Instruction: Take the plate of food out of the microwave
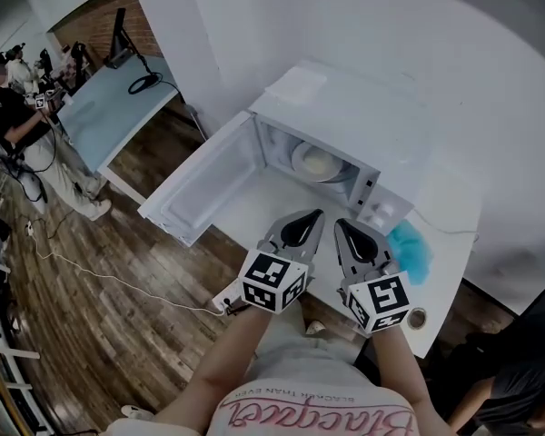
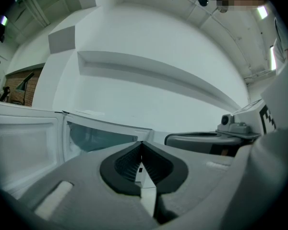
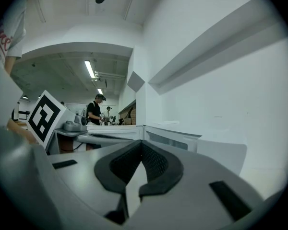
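- While the two grippers hang side by side in front of the open oven, neither carries anything. The left gripper (image 2: 141,143) has its jaws pressed together, tips meeting on nothing.
- The right gripper (image 3: 141,143), just beside it at 3 o'clock, is closed up the same way, its pads touching at the tips around empty air.
- Both point roughly level toward the mouth of the microwave (image 1: 345,121), which lies at 12 o'clock from them, and both are short of it. The bare white table (image 1: 445,207) runs beneath them.
- The door (image 1: 204,184) is swung right out toward 10 o'clock, so opening the oven looks done.
- The plate of food (image 1: 316,162) sits on the floor of the cavity with something pale heaped on it. Nothing touches it.
- A blue cloth (image 1: 411,251) lies on the table at 3 o'clock of the right gripper, near the oven's front corner and out of the way.
- From where I stand, the job is at an early stage.
- What I judge is left: spread the jaws, reach into the cavity, take the plate by its rim, draw it out level and set it on the table.
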`<act>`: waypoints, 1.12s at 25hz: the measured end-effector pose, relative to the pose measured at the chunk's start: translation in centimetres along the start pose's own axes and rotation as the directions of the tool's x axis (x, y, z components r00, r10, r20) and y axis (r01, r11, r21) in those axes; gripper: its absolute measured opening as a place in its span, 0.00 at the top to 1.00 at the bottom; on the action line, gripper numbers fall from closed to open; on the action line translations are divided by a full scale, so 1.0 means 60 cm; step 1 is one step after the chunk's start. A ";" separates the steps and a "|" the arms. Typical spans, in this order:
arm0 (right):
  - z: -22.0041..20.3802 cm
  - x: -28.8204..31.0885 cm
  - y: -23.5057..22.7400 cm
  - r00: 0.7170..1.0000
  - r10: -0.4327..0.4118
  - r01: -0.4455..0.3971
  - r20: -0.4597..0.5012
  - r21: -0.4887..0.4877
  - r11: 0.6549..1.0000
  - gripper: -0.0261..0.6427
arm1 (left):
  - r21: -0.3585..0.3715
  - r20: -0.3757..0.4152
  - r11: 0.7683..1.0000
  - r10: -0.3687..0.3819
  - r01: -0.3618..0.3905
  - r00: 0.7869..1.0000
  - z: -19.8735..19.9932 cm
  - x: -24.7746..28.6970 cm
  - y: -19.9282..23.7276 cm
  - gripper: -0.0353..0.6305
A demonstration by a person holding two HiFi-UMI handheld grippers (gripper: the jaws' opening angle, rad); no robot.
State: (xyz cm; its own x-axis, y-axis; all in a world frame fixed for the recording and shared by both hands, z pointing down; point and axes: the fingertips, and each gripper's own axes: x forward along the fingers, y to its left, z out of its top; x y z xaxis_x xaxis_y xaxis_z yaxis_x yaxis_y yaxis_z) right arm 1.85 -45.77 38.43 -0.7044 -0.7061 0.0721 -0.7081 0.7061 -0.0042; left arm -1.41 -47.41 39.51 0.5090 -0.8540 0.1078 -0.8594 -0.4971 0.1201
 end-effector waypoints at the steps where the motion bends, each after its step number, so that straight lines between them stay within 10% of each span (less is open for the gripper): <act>1: -0.003 0.005 -0.005 1.000 -0.006 0.006 -0.001 0.002 1.000 0.94 | -0.004 0.004 1.000 -0.006 0.006 1.000 -0.002 0.005 0.005 0.94; 15: -0.037 0.074 -0.059 0.994 -0.105 0.106 -0.035 0.055 0.993 0.94 | -0.158 -0.042 0.982 -0.108 0.100 0.993 -0.051 0.085 0.082 0.93; 28: -0.076 0.139 -0.079 0.989 -0.116 0.124 -0.097 0.083 0.989 0.94 | -0.352 -0.152 0.936 -0.074 0.016 0.986 -0.136 0.143 0.183 0.71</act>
State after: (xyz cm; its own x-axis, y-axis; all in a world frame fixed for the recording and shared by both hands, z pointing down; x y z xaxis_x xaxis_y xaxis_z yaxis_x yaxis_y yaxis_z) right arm -0.43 -54.75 43.60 -0.6095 -0.7747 0.1683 -0.7917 0.6059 -0.0781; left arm -6.09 -58.93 49.83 0.5727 -0.7816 0.2473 -0.7789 -0.4248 0.4614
